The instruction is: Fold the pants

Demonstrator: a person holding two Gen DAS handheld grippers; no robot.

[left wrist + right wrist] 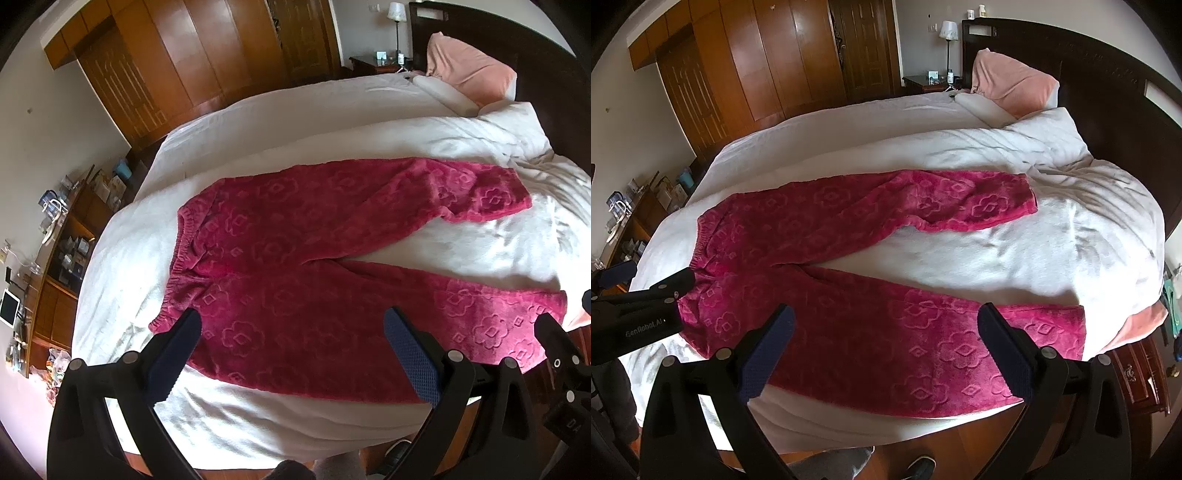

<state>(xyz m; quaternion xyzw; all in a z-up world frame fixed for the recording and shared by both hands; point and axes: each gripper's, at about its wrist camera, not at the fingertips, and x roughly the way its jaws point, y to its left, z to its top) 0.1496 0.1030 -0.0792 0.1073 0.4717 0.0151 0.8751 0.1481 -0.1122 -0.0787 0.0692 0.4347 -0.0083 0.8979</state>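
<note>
Magenta fleece pants [295, 258], embossed with flowers, lay spread flat on a white duvet [461, 140], well ahead of and below both grippers. Waistband [177, 258] off to the left, elastic and gathered; legs splayed rightward in a V, far leg [923, 206] bent near its cuff, near leg [923, 339] running along the mattress edge closest to the grippers.

Left gripper [291, 332] hovering above the near hip, blue padded fingers [410, 354] spread wide, nothing between them. Right gripper [886, 328] likewise spread and empty, poised over the near leg towards its cuff [1067, 332]. No contact with cloth yet, so folding not begun.

Probably soft, thick and limp: light enough to lift, plush enough to grip without slipping, yet prone to sag and bunch. Best taken at the near waistband corner and near cuff together, then carried over onto the far leg. Pink pillow [1008, 81] and dark headboard [1108, 92] far right, clear of the work.
</note>
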